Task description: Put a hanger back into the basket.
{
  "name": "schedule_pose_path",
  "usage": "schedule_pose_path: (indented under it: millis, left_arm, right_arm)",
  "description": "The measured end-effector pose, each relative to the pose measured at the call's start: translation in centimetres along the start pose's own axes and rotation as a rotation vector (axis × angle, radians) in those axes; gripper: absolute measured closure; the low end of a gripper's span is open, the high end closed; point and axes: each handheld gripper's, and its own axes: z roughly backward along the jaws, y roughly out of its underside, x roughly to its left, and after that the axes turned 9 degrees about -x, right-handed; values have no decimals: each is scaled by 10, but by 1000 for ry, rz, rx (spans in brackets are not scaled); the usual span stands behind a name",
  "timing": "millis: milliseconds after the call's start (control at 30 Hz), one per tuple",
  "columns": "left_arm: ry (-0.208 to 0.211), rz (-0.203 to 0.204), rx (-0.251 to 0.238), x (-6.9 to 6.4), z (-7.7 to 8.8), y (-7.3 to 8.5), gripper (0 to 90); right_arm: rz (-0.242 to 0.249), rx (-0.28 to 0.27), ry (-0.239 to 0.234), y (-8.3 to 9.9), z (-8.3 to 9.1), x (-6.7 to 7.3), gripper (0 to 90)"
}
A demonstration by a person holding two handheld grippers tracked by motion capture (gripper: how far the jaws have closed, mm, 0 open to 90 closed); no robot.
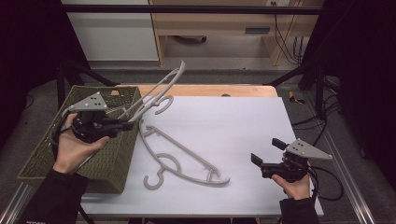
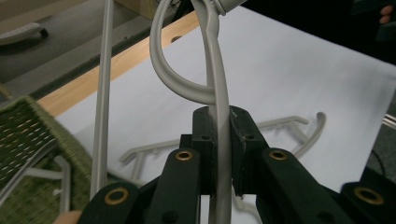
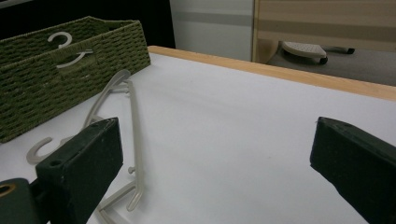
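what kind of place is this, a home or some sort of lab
Most likely a lab or recording workspace, not a home: the table sits inside a black metal frame, loose cables hang by plain wooden furniture behind, and each hand holds a claw device, like the right claw.

Grey floor (image 1: 224,51) — pale wooden cabinet (image 1: 210,18) behind

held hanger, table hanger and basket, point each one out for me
held hanger (image 2: 219,116), left gripper view, on its shaft above the jaws
table hanger (image 1: 187,156), high view, on its long arm
basket (image 3: 70,84), right gripper view, on its woven side wall
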Motion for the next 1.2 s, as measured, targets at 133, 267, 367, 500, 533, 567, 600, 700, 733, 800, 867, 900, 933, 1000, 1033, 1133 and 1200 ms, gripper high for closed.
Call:
schedule_pose_path:
  millis: [133, 267, 367, 500, 533, 567, 600, 700, 733, 800, 867, 900, 933, 1000, 1033, 1133, 1200]
  left_arm:
    - [-31, -6, 20, 13, 9, 7, 817]
    - [-45, 14, 18, 25, 19, 16, 817]
    - [-56, 21, 23, 32, 25, 23, 817]
    - [-63, 28, 28, 40, 33, 32, 817]
    - [-62, 26, 32, 43, 36, 34, 817]
    - [-64, 33, 30, 45, 37, 37, 817]
    - [-65, 33, 33, 47, 39, 38, 817]
    - [-75, 38, 48, 53, 45, 46, 817]
    - [-78, 40, 53, 56, 47, 48, 817]
    - [-85, 54, 59, 60, 51, 54, 817]
    - [-89, 64, 63, 64, 56, 60, 817]
    - [-88, 68, 67, 67, 58, 63, 817]
    - [-90, 69, 73, 69, 59, 66, 817]
    - [-96, 80, 81, 73, 63, 72, 817]
    - [-99, 87, 82, 76, 65, 76, 817]
    - [-105, 97, 85, 81, 69, 83, 816]
    - [-105, 104, 85, 84, 72, 89, 816]
  right_arm:
    - [-1, 3, -3, 0, -1, 1, 27]
    - [-1, 4, -1, 1, -1, 0, 27]
    - [0, 5, -1, 1, -2, 1, 27]
    - [3, 10, -3, 2, -3, 1, 27]
    - [2, 11, -3, 2, -3, 1, 27]
    - [2, 11, -3, 2, -3, 1, 27]
    - [3, 10, -3, 2, -3, 1, 27]
    - [2, 8, -2, 1, -2, 1, 27]
    - [2, 8, -1, 1, -2, 1, 27]
    - [3, 9, -1, 2, -3, 1, 27]
    - [3, 12, -2, 2, -3, 1, 27]
    - [2, 10, 0, 2, -3, 1, 27]
    - [1, 13, -1, 2, -4, 1, 27]
    - [0, 16, 1, 2, -4, 2, 27]
    - [0, 15, 2, 2, -4, 2, 27]
    - [1, 16, 2, 2, -4, 1, 27]
    - [0, 16, 2, 3, -4, 1, 27]
